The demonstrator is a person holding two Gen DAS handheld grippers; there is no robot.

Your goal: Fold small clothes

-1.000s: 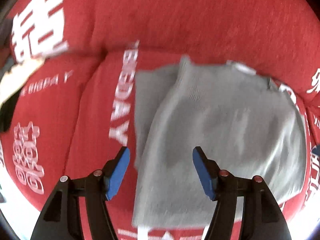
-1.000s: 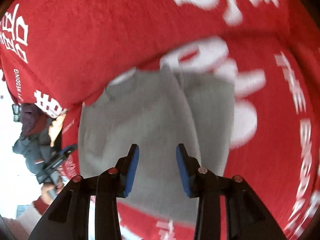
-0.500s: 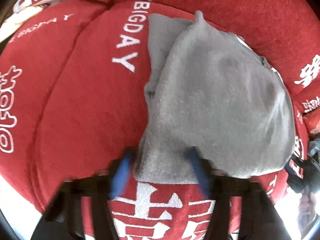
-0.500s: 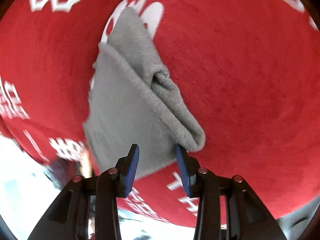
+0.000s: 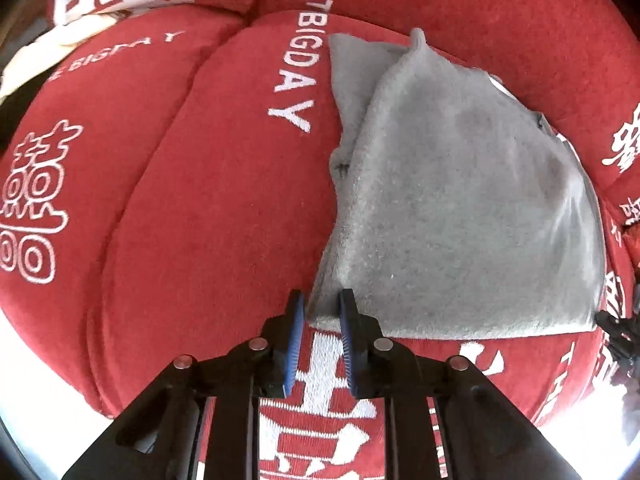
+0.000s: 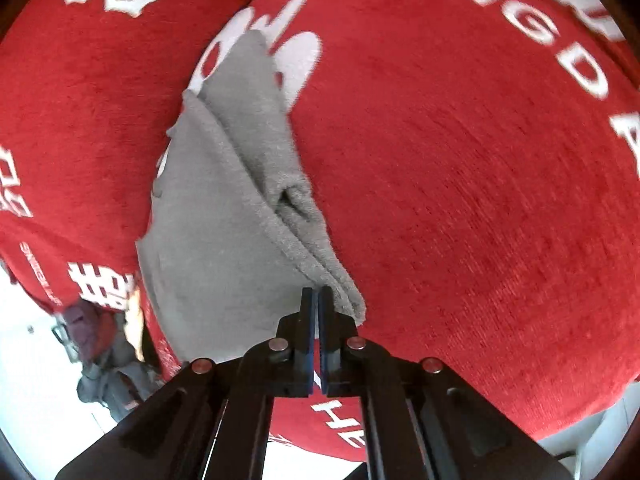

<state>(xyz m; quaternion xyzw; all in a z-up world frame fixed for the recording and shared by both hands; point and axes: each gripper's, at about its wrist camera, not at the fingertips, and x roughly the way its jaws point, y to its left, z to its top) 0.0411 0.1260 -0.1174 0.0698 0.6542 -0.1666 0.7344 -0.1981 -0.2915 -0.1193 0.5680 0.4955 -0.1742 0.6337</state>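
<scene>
Containers: nothing of that kind shows in either view; the one carrying surface is a red sofa cover point(image 5: 224, 200) with white lettering, stretched over seat cushions.
Load on the surface: a grey garment point(image 5: 460, 216), folded, lying flat on the red cover.
Garment, left wrist view: fills the span from 12 to 4 o'clock of the frame; a narrower underlayer sticks out at its 11 o'clock side, beside the white letters "BIGDAY" point(image 5: 298, 76).
Garment, right wrist view: grey garment point(image 6: 224, 216) runs from 11 o'clock down to the frame centre; a thick rolled fold edge forms its 3 o'clock side.
Surroundings, left wrist view: pale cloth point(image 5: 68, 36) at 10 o'clock on the far cushion; seam between two seat cushions at 10 o'clock; large white characters point(image 5: 28, 208) at 9 o'clock.
Surroundings, right wrist view: a person in dark clothing point(image 6: 100, 356) on a pale floor at 8 o'clock, blurred; bare red cover from 1 to 4 o'clock.
Obstructions: none lies between either claw and the garment.
Left claw point(image 5: 321, 320): blue pads drawn close, gripping the garment's near corner, which sits between them at 6 o'clock of the cloth.
Right claw point(image 6: 318, 314): pads clenched almost together on the near end of the rolled fold edge; cloth bulges just past the tips at 1 o'clock.
Right claw in left wrist view: a dark part at 4 o'clock by the frame edge, too small to identify.
</scene>
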